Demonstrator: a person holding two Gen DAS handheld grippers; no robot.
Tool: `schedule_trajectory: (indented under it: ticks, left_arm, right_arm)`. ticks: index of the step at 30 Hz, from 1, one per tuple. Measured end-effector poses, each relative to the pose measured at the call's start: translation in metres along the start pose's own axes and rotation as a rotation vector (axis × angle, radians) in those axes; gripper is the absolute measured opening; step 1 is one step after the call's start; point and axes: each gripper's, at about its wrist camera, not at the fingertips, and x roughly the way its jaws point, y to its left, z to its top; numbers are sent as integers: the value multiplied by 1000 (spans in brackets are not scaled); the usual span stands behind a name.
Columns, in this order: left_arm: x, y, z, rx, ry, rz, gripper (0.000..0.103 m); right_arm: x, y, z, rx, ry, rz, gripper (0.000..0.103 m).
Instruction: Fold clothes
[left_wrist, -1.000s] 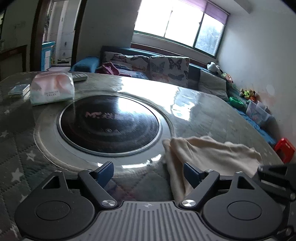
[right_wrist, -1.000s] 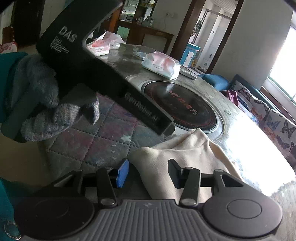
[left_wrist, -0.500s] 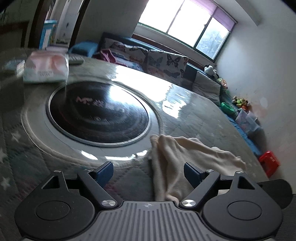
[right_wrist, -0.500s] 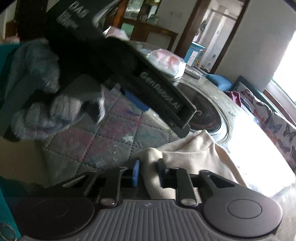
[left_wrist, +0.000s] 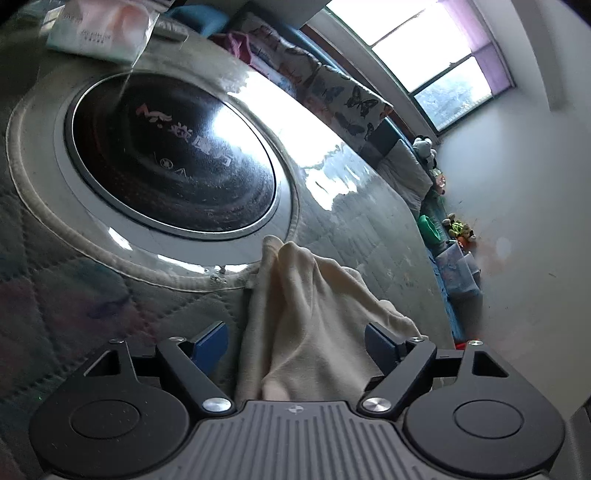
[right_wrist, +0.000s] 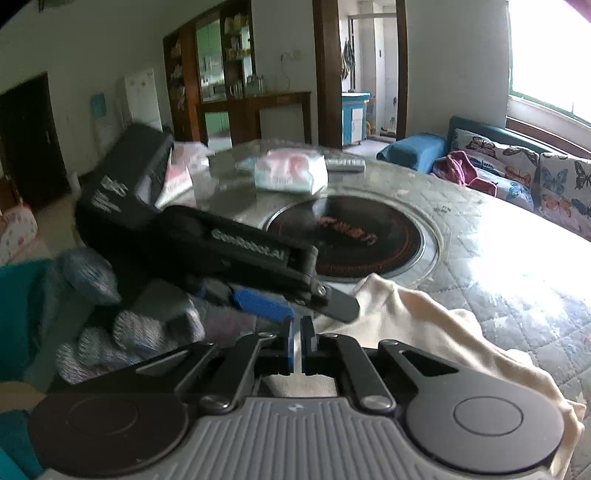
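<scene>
Right wrist view shows the right gripper pressed together, pinching an edge of the soft cream cloth garment on the quilted tabletop. This looks like the grabbing step. The left gripper is spread wide and closing a little, with cloth between its fingers. Next it needs to pinch too.

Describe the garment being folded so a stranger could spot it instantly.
Find the round quilted table with a black glass disc set in its middle. At the disc's near edge lies a cream garment, rumpled. It is the only cloth item there; the pink-and-white packets sit beyond the disc.
</scene>
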Motion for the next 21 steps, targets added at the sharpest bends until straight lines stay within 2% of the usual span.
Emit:
schedule_trajectory:
  ticks: [2,9,11,12,16,19,20,21]
  left_arm:
    - [-3,3,4,-28,-29,9,83]
    - [-12,7,11,-33,-62,52,83]
    - [-12,7,10,-32,-57,54,83]
    - [-11,8,10,-33,-54,55,83]
    - [-8,7,9,-37,-45,52,83]
    - [-6,5,7,-33,-38,42,83]
    - [-5,5,6,-33,-35,39,83]
    - [-4,4,6,-37,-32,33,83]
  right_arm:
    - [0,2,1,-50,10,-39,3]
    - [23,23,-12,-175,69,4,18]
    - [32,31,-16,-209,88,13,34]
    - [35,35,-18,-234,91,2,35]
    - [47,44,-26,-290,106,-35,31]
    - [49,42,-25,-280,102,-35,10]
    - [45,38,-22,-253,90,-29,5]
    - [41,34,-19,-224,76,-21,5]
